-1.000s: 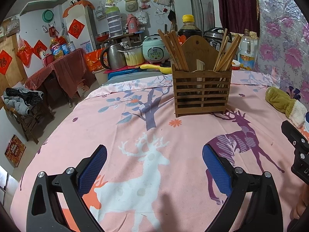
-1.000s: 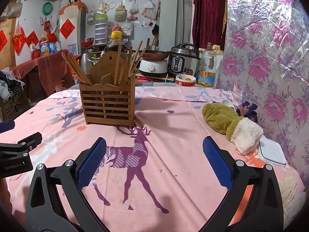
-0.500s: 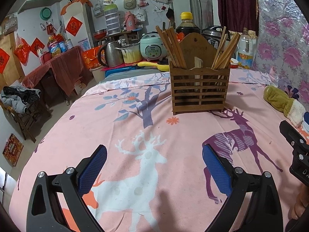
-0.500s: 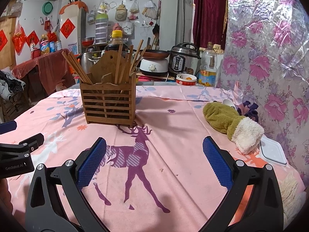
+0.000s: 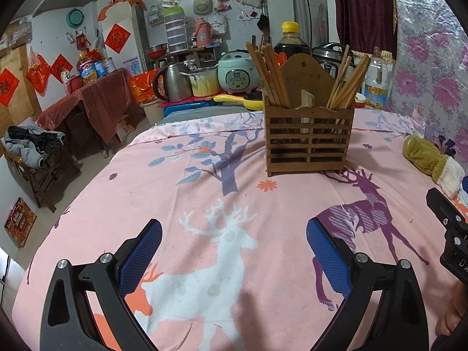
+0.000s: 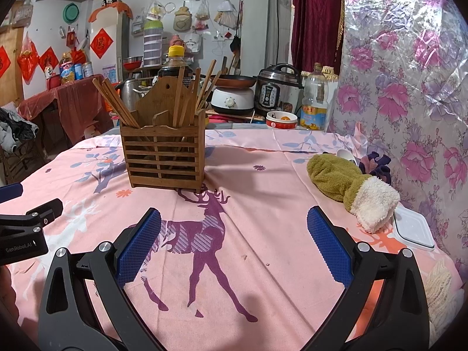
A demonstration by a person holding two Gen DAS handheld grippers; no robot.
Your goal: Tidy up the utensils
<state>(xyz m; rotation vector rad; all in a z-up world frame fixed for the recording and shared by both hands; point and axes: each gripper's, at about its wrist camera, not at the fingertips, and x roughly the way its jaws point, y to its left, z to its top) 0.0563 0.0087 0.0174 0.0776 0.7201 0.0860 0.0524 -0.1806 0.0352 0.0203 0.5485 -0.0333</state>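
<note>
Blue ribbed pads line both tools. The left gripper point(image 5: 234, 247) hangs over the pink cloth point(image 5: 181, 204) with its jaws spread wide and nothing between them; the right gripper point(image 6: 234, 238) is just as wide and just as empty. Each arm's base is cut off by the lower edge of its own view, and each tool shows only as a black fragment at the side of the other's view.

Farther out on the cloth stands the slatted wooden holder point(image 5: 309, 140), upright, well apart from both grippers. Chopsticks point(image 5: 267, 73) lean out of its left compartment and more out of its right — their lower ends are hidden behind the slats, and the count is hard to make out. A pale flat piece in the middle cannot be identified.

To the right lies a green mitten point(image 6: 348, 184), near a white lid point(image 6: 412, 228) that is partly cut off.
</note>
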